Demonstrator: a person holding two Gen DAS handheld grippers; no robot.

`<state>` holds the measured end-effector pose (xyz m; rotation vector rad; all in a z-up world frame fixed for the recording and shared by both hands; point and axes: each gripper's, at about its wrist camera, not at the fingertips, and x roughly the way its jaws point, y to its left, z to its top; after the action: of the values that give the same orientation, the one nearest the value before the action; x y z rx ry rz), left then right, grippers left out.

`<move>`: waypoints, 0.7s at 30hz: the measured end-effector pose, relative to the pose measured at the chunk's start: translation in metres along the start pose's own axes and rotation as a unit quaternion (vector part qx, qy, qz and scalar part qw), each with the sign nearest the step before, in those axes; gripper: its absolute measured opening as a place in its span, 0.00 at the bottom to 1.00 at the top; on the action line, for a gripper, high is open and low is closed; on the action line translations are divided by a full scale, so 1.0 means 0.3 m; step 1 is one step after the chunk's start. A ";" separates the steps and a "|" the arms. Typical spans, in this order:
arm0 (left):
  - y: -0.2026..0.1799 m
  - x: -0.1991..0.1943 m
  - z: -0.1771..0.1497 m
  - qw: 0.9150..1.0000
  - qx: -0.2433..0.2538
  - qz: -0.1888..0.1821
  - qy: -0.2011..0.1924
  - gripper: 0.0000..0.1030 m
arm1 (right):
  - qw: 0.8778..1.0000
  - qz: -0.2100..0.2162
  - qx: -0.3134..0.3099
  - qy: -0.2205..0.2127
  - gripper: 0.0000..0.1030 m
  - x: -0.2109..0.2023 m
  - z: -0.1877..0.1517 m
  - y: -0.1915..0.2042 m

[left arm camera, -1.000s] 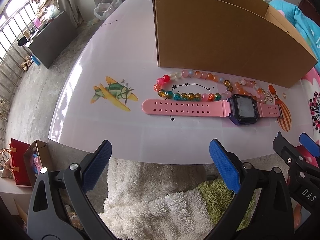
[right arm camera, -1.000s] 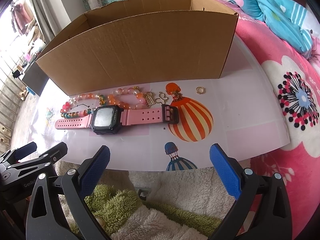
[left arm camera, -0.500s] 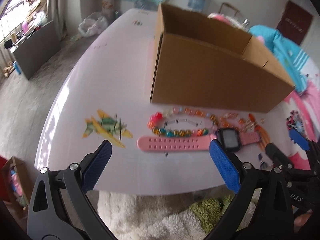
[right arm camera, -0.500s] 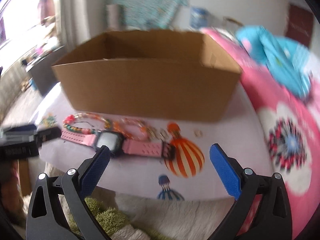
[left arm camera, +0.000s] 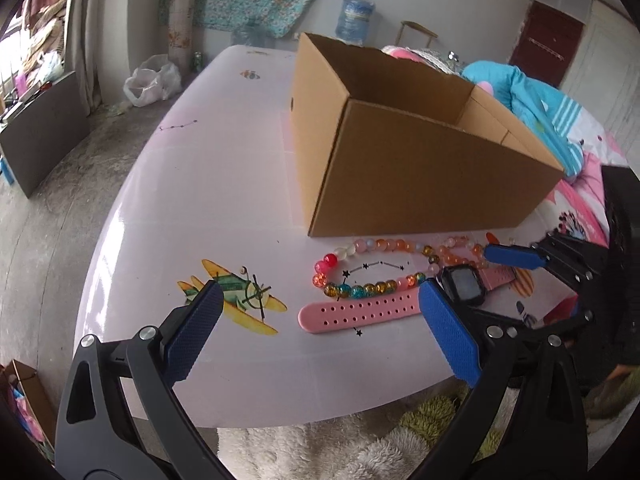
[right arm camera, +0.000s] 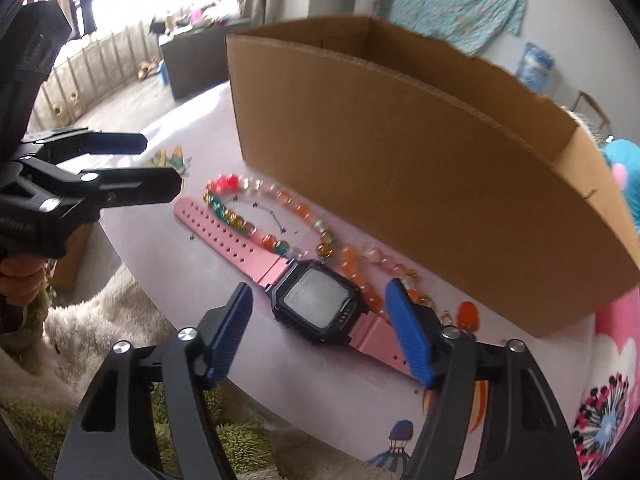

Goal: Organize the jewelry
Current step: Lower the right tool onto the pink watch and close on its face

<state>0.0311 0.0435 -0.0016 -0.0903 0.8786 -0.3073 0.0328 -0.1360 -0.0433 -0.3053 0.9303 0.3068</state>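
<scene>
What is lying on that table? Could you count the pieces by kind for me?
Pink watch: 1
Bead bracelets: 2, a multicoloured bracelet and an orange-pink bracelet
Cardboard box: 1
Total: 4
The small gold charms past the watch are partly hidden, so I left them uncounted.

Blue water jug [left arm camera: 354,20] by far wall, white plastic bag [left arm camera: 150,84] on floor, red door [left arm camera: 554,46] at rt

Glossy pale pink table [left arm camera: 208,184], cartoon plane and balloon prints. On it: open cardboard box [left arm camera: 420,184]; colored bead bracelet [left arm camera: 372,264] just before box; pink-strapped watch [right arm camera: 316,308] flat, touching beads; small gold charms [right arm camera: 444,312] near box.
</scene>
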 end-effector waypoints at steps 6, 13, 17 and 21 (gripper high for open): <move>-0.020 0.015 -0.024 0.999 0.034 -0.017 0.001 0.92 | 0.999 0.005 -0.039 0.031 0.56 0.049 0.019 0.019; -0.084 0.006 -0.046 0.993 0.114 -0.021 -0.002 0.80 | 0.997 0.000 -0.070 0.043 0.52 0.043 0.052 0.041; -0.077 0.026 -0.055 0.994 0.102 -0.043 0.020 0.61 | 0.995 -0.003 -0.091 0.045 0.52 0.039 0.048 0.078; -0.092 0.024 -0.068 0.992 0.113 -0.056 0.028 0.53 | 0.993 -0.010 -0.104 0.051 0.48 0.034 0.044 0.096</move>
<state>0.0134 0.0160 -0.0142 0.0791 0.8905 -0.5143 0.0370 -0.1033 -0.0479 -0.5263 0.9974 0.3737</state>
